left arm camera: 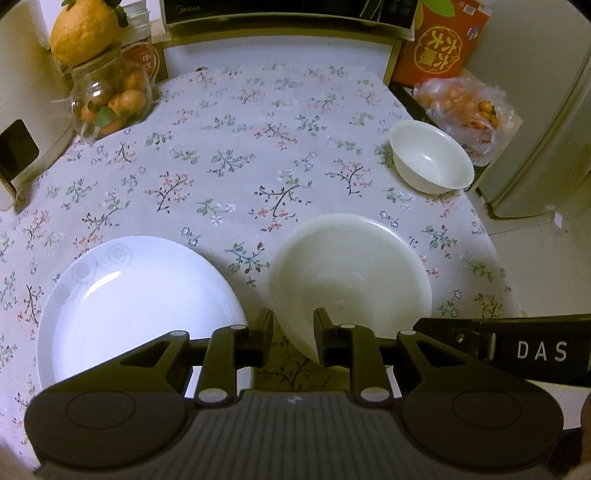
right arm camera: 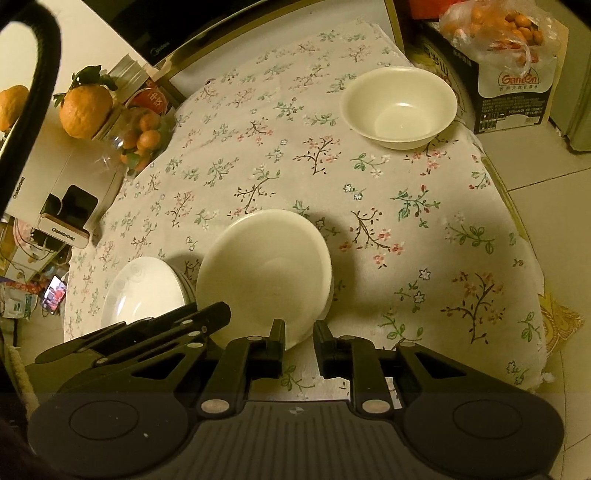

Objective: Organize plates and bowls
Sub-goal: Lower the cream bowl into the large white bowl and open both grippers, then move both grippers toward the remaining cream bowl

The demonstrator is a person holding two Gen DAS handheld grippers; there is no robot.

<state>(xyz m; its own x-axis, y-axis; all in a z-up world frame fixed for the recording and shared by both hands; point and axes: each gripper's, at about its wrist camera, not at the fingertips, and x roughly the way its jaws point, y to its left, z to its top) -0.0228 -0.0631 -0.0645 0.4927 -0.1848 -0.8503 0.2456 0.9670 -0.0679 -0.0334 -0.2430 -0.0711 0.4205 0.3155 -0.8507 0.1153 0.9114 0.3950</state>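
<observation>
A large cream bowl (left arm camera: 351,273) stands on the flowered tablecloth near the front edge, with layered rims showing in the right wrist view (right arm camera: 266,273). My left gripper (left arm camera: 292,326) is open, and the bowl's near left rim lies between its fingers with a gap on the left side. My right gripper (right arm camera: 299,332) is slightly open around the bowl's near right rim, its pads not clearly pressing. A white plate (left arm camera: 140,306) with a faint rose pattern lies just left of the bowl (right arm camera: 144,291). A smaller cream bowl (left arm camera: 430,160) sits apart at the far right (right arm camera: 399,107).
A glass jar of oranges (left arm camera: 110,99) and a white appliance (left arm camera: 22,110) stand at the back left. A red box (left arm camera: 443,44) and a bag of oranges (right arm camera: 498,29) sit off the table's right corner. The tablecloth (left arm camera: 240,177) is bare between the dishes.
</observation>
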